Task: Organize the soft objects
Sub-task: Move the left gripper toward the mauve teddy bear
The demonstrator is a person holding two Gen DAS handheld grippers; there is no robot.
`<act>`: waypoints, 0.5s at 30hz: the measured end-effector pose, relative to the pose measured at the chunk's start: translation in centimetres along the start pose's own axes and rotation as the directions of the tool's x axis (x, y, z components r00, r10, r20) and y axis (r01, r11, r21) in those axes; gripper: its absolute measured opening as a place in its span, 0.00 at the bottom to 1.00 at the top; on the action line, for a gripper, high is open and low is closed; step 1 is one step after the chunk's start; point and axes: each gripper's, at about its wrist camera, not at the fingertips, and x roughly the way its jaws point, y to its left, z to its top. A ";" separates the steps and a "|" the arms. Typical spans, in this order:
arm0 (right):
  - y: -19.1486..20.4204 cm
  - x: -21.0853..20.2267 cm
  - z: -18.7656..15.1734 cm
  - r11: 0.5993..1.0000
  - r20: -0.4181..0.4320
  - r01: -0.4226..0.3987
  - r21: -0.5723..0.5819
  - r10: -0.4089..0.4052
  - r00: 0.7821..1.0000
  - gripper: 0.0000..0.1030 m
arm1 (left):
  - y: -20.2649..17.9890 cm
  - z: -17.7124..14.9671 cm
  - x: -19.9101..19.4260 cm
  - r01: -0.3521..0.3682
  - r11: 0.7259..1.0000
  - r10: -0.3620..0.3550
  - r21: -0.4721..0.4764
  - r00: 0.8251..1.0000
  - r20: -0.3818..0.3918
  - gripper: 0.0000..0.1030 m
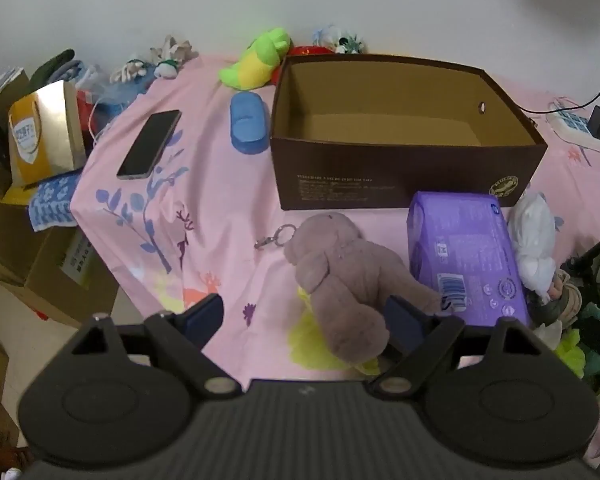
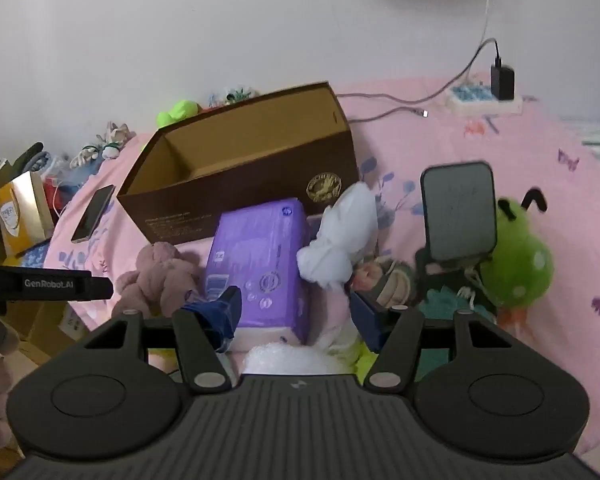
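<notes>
Scene: we hold two grippers over a pink sheet (image 1: 220, 216) strewn with soft things, a white wall behind.
Left gripper (image 1: 308, 316): jaws wide apart above the sheet, holding nothing; the bear's lower body lies between the fingertips, and we cannot tell whether the right-hand finger touches it.
Right gripper (image 2: 296, 312): jaws apart, nothing clamped; the near end of the pack and a white wad sit between them.
Bear (image 1: 340, 276): mauve plush, lying on the sheet just in front of the box, a metal key ring (image 1: 274, 236) at its head; the right view shows it (image 2: 160, 276) left of the pack.
Box (image 1: 404, 128): brown cardboard, open-topped, nothing visible inside; it stands at the middle of the sheet.
Pack (image 1: 464, 256): purple, flat on the sheet, its far end close against the box front, just beside the bear.
White bundle (image 2: 340, 232): crumpled, soft-looking, beside the pack's right edge near the box corner.
Green toy (image 1: 260, 60): plush, by the wall behind the box's left corner.
Blue slipper (image 1: 248, 124): just left of the box.
Phone (image 1: 150, 144): dark, face up, well left of the box.
Green ball (image 2: 520, 264): spotted plush at the right, behind a dark panel (image 2: 458, 212) standing upright.
Power strip (image 2: 484, 100): on the sheet at the far right, a black charger plugged in.
</notes>
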 end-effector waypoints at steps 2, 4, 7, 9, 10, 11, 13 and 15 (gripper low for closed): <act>-0.1 0.0 0.0 1.000 0.000 -0.003 0.002 0.003 1.000 0.44 | 0.0 0.1 0.0 -0.003 1.000 0.003 0.000 1.000 0.002 0.84; -0.1 0.0 -0.1 1.000 0.001 -0.003 0.001 0.003 1.000 0.43 | -0.2 -0.1 0.1 -0.015 1.000 0.015 -0.002 1.000 0.004 0.84; -0.1 0.0 -0.1 1.000 -0.005 -0.004 -0.004 0.004 1.000 0.43 | 0.0 -0.1 0.2 -0.015 1.000 0.015 -0.005 1.000 0.002 0.84; -0.1 0.0 -0.1 1.000 -0.010 -0.004 -0.006 0.004 1.000 0.43 | 0.0 0.0 0.2 -0.018 1.000 0.018 -0.008 1.000 0.002 0.84; -0.1 0.0 0.0 1.000 -0.011 -0.004 -0.006 0.004 1.000 0.43 | 0.0 0.0 0.3 -0.019 1.000 0.019 -0.008 1.000 0.002 0.84; -0.2 0.0 0.0 1.000 -0.012 -0.004 -0.006 0.003 1.000 0.43 | 0.0 0.1 0.3 -0.020 1.000 0.020 -0.008 1.000 0.002 0.84; -0.2 0.1 0.1 1.000 -0.012 -0.002 -0.005 0.002 1.000 0.43 | 0.0 0.1 0.5 -0.024 1.000 0.024 -0.009 1.000 0.001 0.84; -0.2 0.2 0.1 1.000 -0.013 0.000 -0.003 0.000 1.000 0.43 | 0.0 0.1 0.5 -0.024 1.000 0.024 -0.008 1.000 0.000 0.84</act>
